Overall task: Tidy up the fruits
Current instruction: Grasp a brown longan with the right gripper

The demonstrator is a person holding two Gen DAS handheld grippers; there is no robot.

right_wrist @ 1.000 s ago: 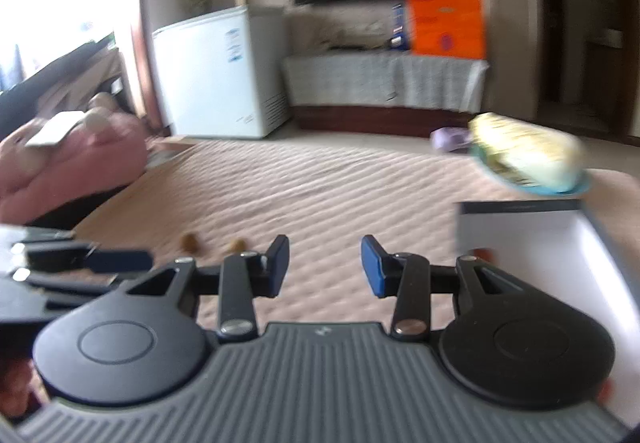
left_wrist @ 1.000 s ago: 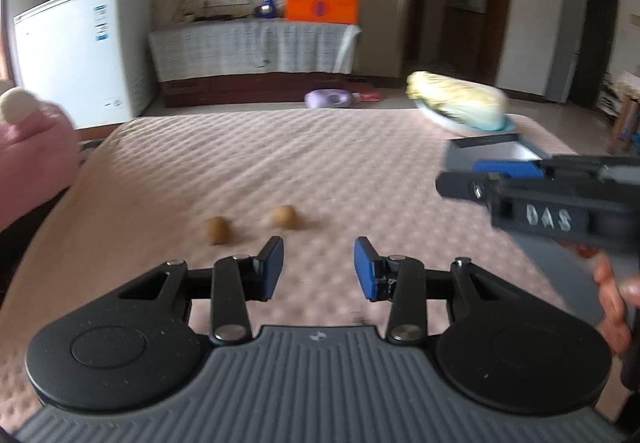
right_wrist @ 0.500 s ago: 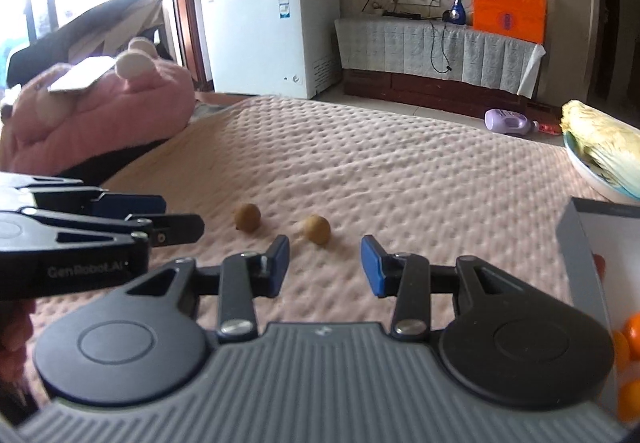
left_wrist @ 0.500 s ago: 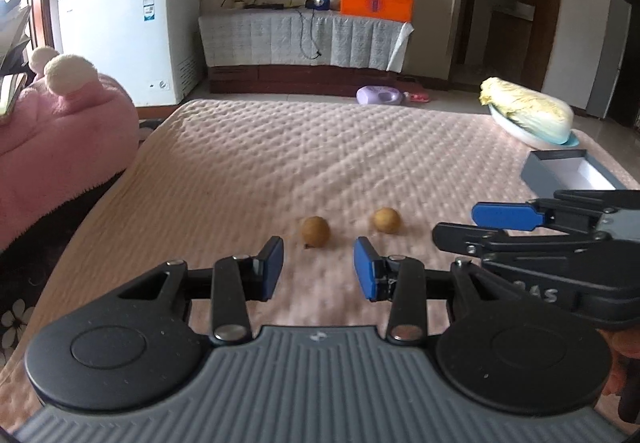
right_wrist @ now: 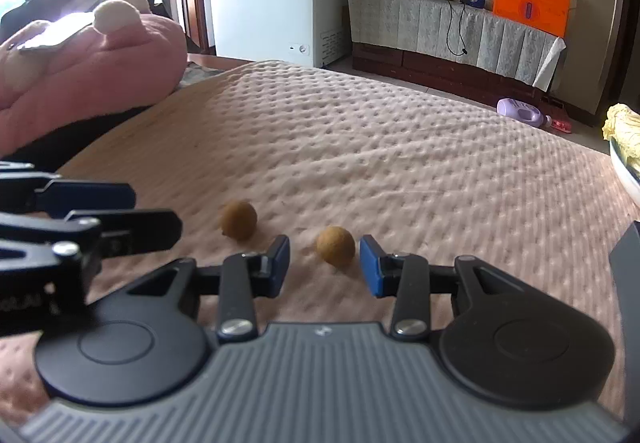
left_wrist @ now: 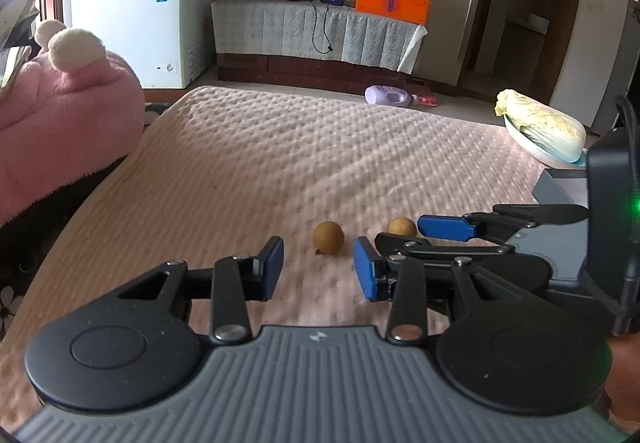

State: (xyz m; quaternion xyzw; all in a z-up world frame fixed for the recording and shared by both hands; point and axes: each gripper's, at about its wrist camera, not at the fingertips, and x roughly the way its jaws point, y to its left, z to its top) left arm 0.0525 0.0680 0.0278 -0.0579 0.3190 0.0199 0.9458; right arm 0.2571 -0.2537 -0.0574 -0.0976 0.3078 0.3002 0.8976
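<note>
Two small round brown fruits lie on the pink quilted bed. In the left wrist view the left fruit [left_wrist: 328, 237] sits just ahead of my open left gripper [left_wrist: 319, 269], and the right fruit [left_wrist: 402, 227] lies beside the right gripper's blue fingertip [left_wrist: 440, 228]. In the right wrist view my right gripper [right_wrist: 324, 270] is open, with the right fruit [right_wrist: 335, 246] just ahead between its fingers, not gripped. The left fruit [right_wrist: 239, 220] lies to its left, near the left gripper [right_wrist: 120, 219]. A grey box [left_wrist: 560, 187] stands at the right.
A pink plush toy [left_wrist: 60, 103] lies on the bed's left edge. A plate with a napa cabbage [left_wrist: 540, 127] stands at the far right. Beyond the bed are a white freezer [left_wrist: 140, 11], a covered bench and a purple bottle [left_wrist: 386, 96] on the floor.
Both grippers have moved forward and down toward the two fruits, which now lie close to the fingertips. The right gripper has swung left, so the box has nearly left its view.
</note>
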